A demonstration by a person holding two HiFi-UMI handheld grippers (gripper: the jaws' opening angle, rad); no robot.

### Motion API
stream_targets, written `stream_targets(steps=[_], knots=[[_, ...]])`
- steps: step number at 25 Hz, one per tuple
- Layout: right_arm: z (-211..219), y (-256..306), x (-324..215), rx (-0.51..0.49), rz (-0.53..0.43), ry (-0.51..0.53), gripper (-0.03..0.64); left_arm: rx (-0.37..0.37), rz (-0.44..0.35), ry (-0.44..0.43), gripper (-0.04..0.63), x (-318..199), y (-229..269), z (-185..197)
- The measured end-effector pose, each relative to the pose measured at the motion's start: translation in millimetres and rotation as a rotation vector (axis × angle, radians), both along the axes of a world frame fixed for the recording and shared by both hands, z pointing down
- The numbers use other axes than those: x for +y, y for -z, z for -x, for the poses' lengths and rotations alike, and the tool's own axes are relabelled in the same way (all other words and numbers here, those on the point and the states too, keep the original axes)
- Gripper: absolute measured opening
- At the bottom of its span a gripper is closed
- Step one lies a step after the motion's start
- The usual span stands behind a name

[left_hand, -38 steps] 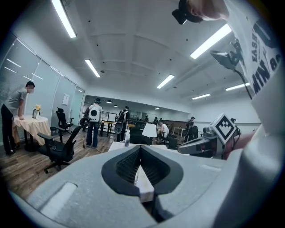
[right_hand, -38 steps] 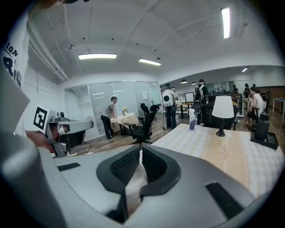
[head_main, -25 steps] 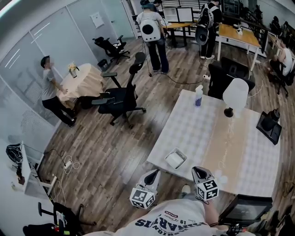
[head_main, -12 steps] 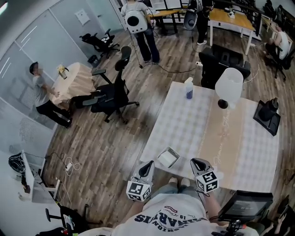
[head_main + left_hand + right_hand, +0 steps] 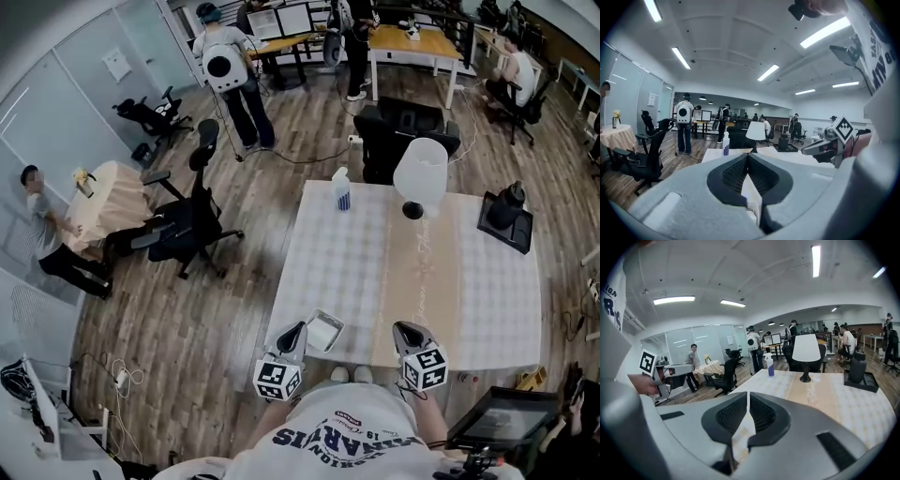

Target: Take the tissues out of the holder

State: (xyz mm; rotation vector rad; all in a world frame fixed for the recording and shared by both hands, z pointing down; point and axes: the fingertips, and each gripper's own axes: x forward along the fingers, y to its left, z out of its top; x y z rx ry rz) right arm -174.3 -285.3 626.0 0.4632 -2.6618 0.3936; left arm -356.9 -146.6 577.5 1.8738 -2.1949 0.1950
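The tissue holder point(image 5: 323, 332), a shallow grey tray with white tissue in it, lies at the front left corner of the checked table point(image 5: 356, 253). My left gripper point(image 5: 298, 327) hovers just left of the holder at the table's edge, jaws shut and empty. In the left gripper view its fingertips point(image 5: 748, 155) meet on nothing. My right gripper point(image 5: 401, 327) is over the table's front edge, well right of the holder. Its jaws point(image 5: 747, 393) also stand shut and empty. Each gripper shows in the other's view: the right gripper point(image 5: 820, 146) and the left gripper point(image 5: 675, 371).
A spray bottle point(image 5: 342, 190) and a white lamp point(image 5: 419, 174) stand at the table's far side. A dark jug on a black tray point(image 5: 506, 214) sits at the far right. Black office chairs point(image 5: 192, 225) and several people are on the wooden floor around.
The view has swung so the table sits more central and closer. Both grippers have come up to its front edge, the left one ending close beside the tissue holder. Both stay shut.
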Motion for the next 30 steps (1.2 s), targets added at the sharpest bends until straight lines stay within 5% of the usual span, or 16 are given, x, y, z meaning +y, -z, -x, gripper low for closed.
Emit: stream_targets(steps=[6, 16, 23, 30], knots=[[-1, 6, 5, -0.007, -0.008, -0.035, 0.011, -0.011, 0.137, -0.057, 0.005, 0, -37, 4], [-22, -10, 19, -0.002, 0.072, -0.099, 0.011, -0.188, 0.439, -0.272, 0.008, -3, -118, -8], [-41, -6, 13, 0.004, 0.07, -0.162, 0.011, -0.275, 0.654, -0.394, 0.116, -7, -177, -11], [-46, -9, 16, 0.015, 0.07, -0.186, 0.011, -0.206, 0.805, -0.431, 0.324, -3, -224, -9]])
